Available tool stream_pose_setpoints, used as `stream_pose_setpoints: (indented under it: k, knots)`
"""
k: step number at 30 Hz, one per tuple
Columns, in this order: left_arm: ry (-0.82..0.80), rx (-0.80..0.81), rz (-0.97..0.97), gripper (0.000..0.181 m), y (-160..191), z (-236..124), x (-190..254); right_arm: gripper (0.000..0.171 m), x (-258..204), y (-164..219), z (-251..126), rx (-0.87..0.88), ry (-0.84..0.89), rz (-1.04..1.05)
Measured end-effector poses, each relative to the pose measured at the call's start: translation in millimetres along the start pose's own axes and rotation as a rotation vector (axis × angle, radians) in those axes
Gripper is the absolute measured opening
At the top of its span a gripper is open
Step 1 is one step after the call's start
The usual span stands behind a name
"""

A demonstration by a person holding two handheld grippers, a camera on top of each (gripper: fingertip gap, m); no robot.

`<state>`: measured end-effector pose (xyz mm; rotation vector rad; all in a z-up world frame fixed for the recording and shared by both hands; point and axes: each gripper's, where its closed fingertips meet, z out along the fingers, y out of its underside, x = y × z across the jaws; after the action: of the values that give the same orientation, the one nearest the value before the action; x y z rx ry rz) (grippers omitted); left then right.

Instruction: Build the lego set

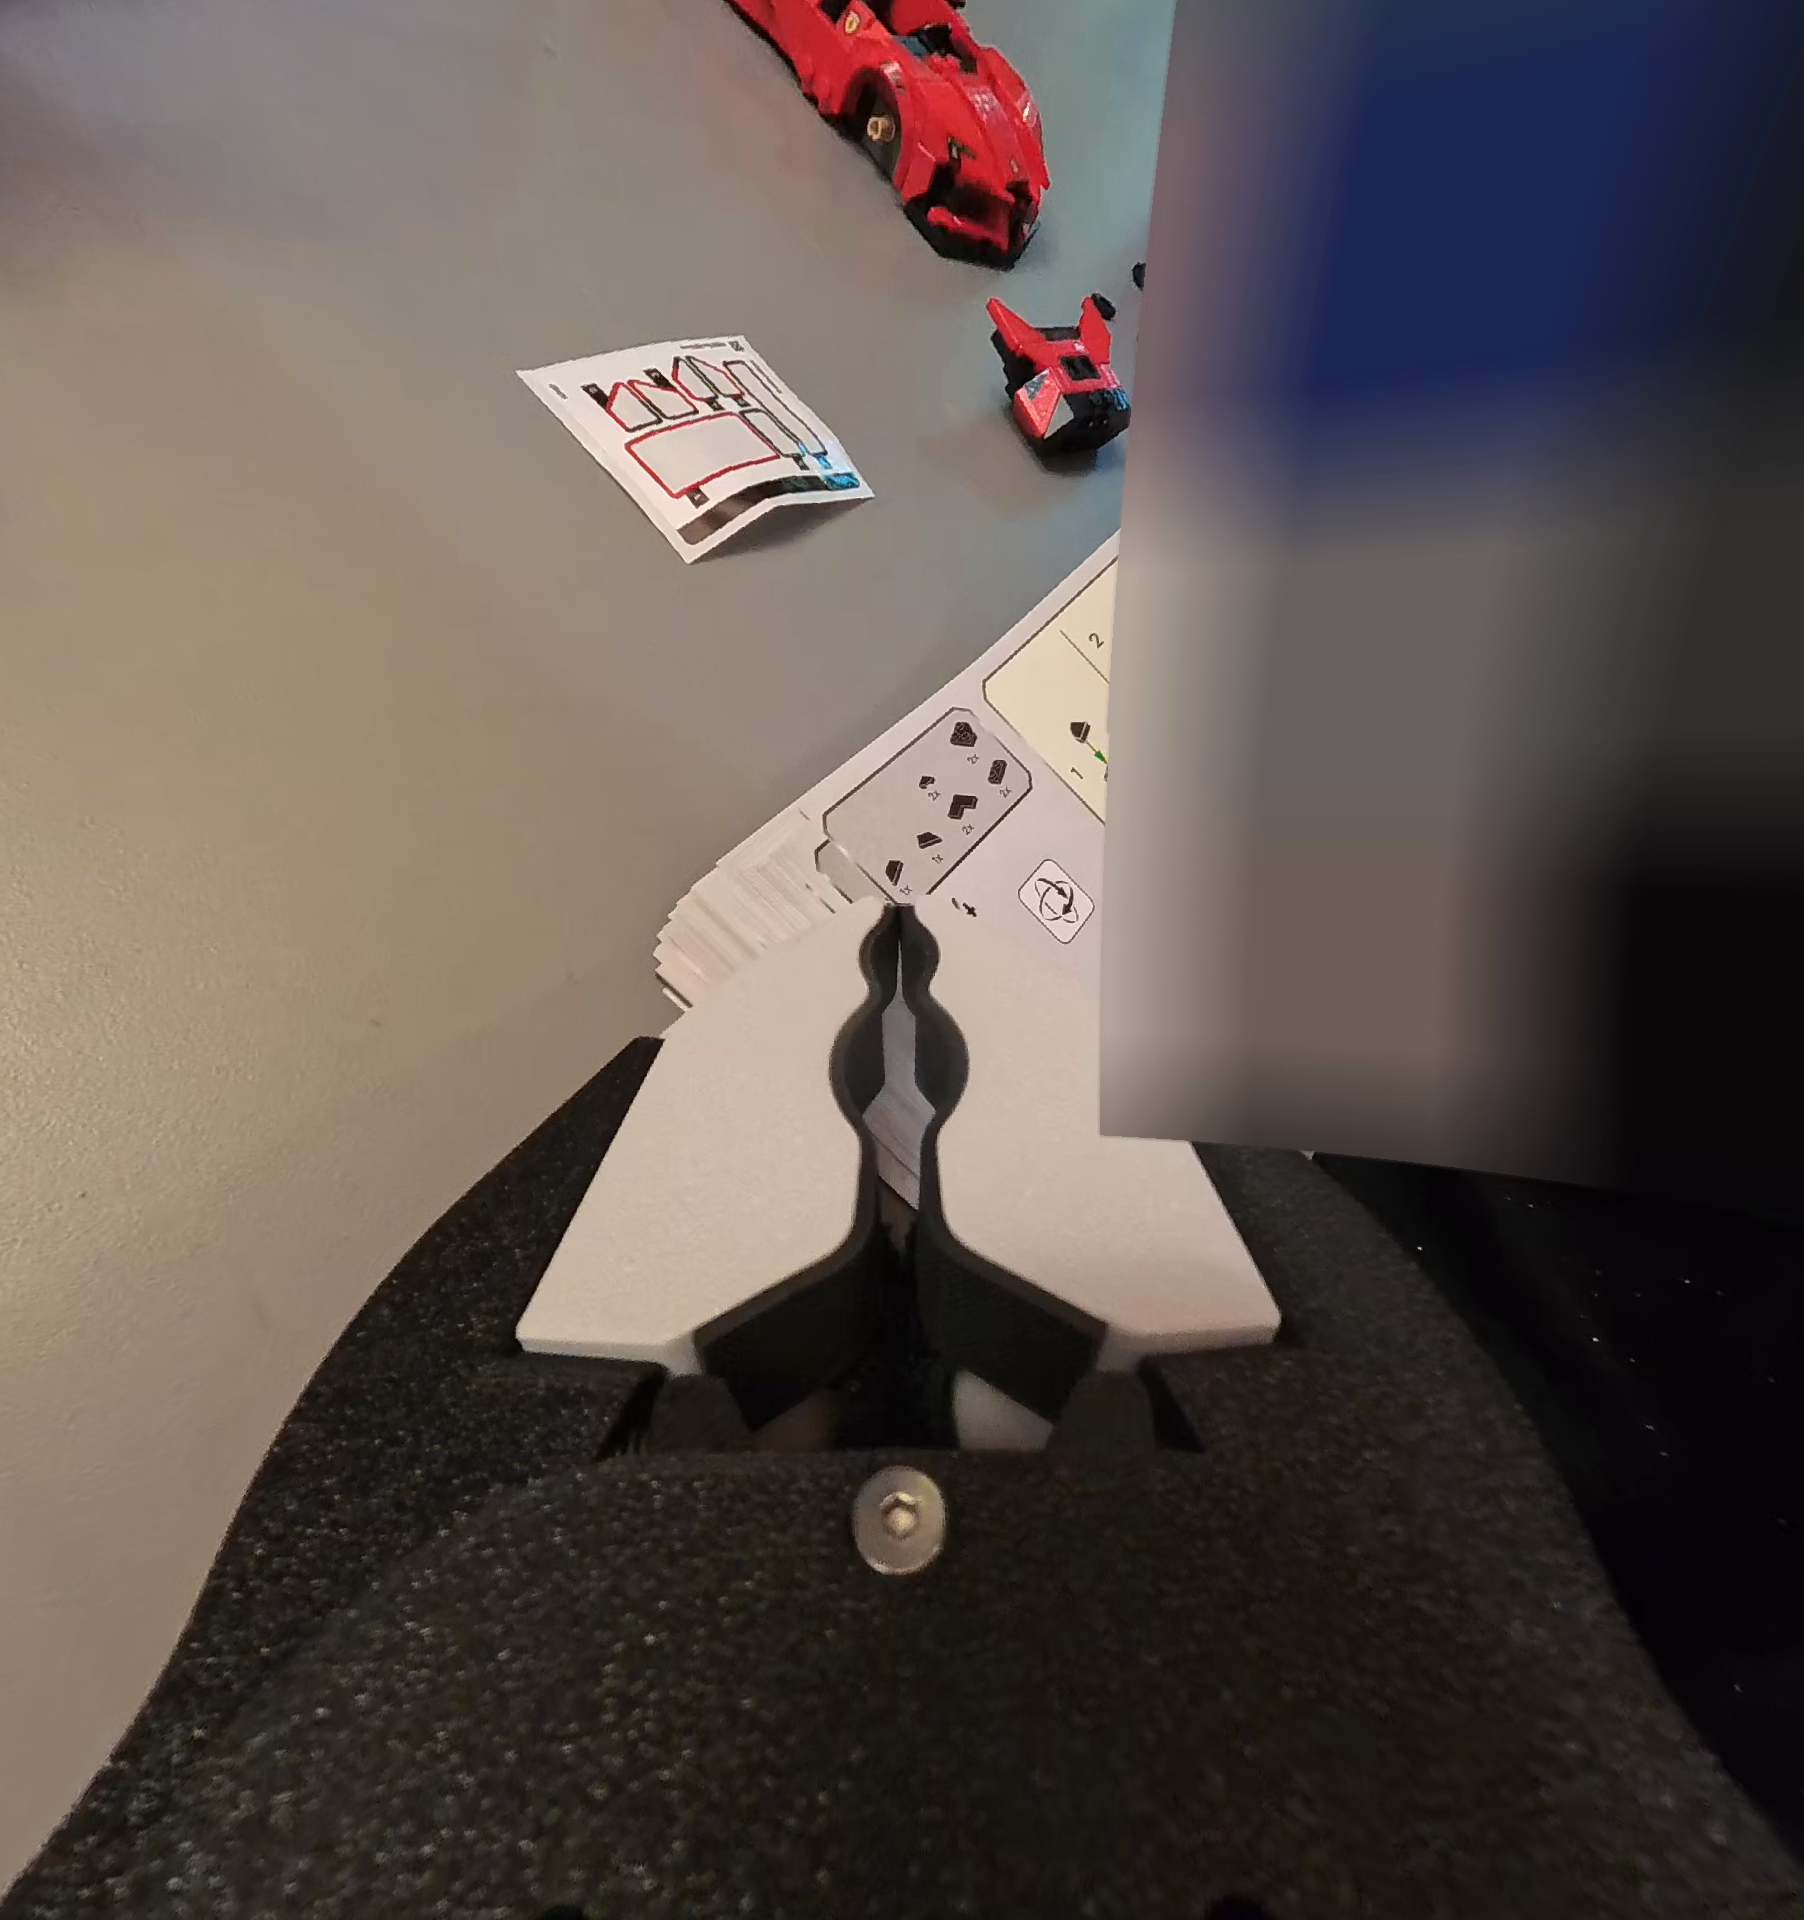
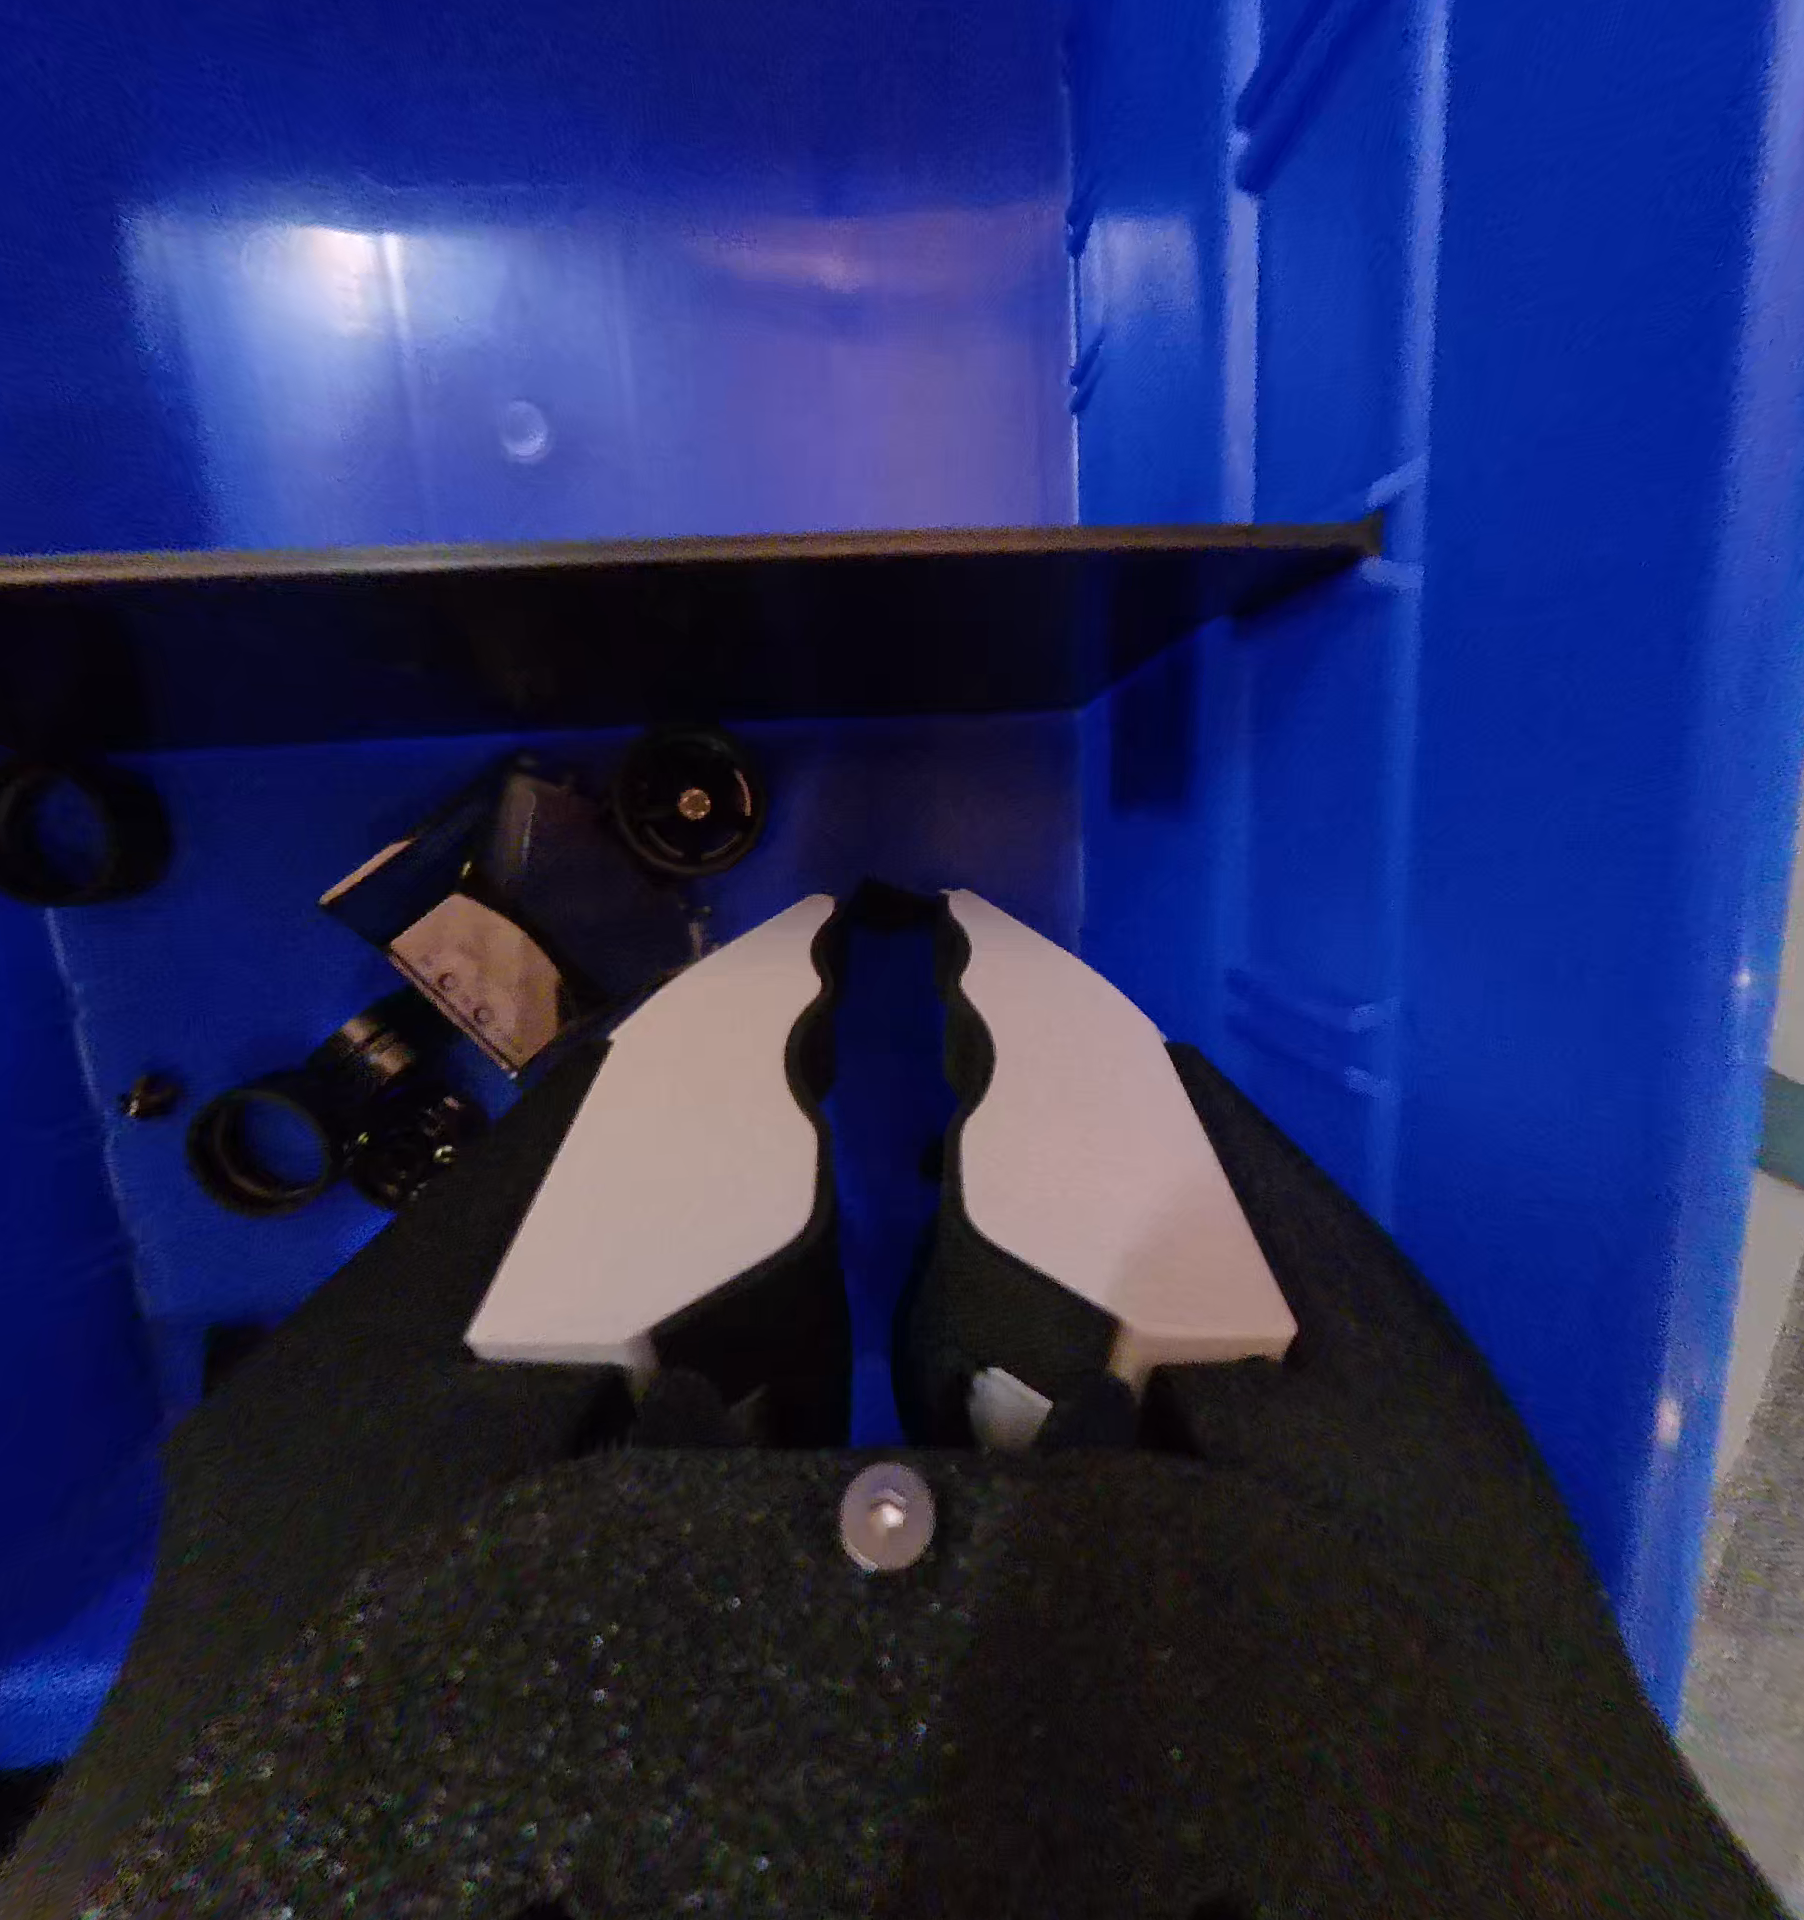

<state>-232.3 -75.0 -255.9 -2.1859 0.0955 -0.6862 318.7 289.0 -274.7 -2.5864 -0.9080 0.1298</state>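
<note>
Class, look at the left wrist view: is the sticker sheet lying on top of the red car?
No, the sticker sheet lies flat on the grey table, apart from the red car.

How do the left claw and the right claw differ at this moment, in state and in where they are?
The left claw is shut, tips meeting; the right claw is open, with a gap between its fingers. The left claw hangs over the booklet on the grey table; the right claw reaches into a blue bin holding black tyres. A small dark piece sits at the right claw's tips; none shows at the left's. Both have white fingers with black pads.
</note>
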Motion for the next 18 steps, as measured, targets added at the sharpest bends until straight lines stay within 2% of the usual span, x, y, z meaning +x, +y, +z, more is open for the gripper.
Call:
stream_pose_setpoints:
  k: [3, 6, 8, 10, 12, 14, 15, 18]
  knots:
    - [0.003, 0.012, 0.013, 0.000, -1, -1, 1, 0.017, -3, -4, -15, 0.029, 0.016, -0.022]
    - [-0.005, 0.030, 0.023, 0.000, -3, -3, 1, 0.017, -29, -35, -58, 0.178, 0.005, -0.070]
    - [-0.019, 0.042, 0.027, 0.000, -4, -4, 0, 0.017, -74, -71, -97, 0.346, -0.048, -0.157]
    - [-0.021, 0.050, 0.042, 0.000, -5, -4, 1, 0.016, -139, -101, -128, 0.480, -0.135, -0.293]
    - [-0.024, 0.054, 0.052, 0.000, -5, -5, 2, 0.016, -211, -117, -140, 0.545, -0.247, -0.445]
    - [-0.022, 0.049, 0.058, 0.000, -5, -4, 3, 0.016, -268, -125, -124, 0.531, -0.325, -0.533]
    - [-0.016, 0.045, 0.061, 0.000, -4, -4, 4, 0.016, -286, -124, -104, 0.473, -0.328, -0.568]
    - [0.004, 0.039, 0.067, 0.000, -3, -4, 6, 0.016, -285, -122, -26, 0.274, -0.194, -0.569]
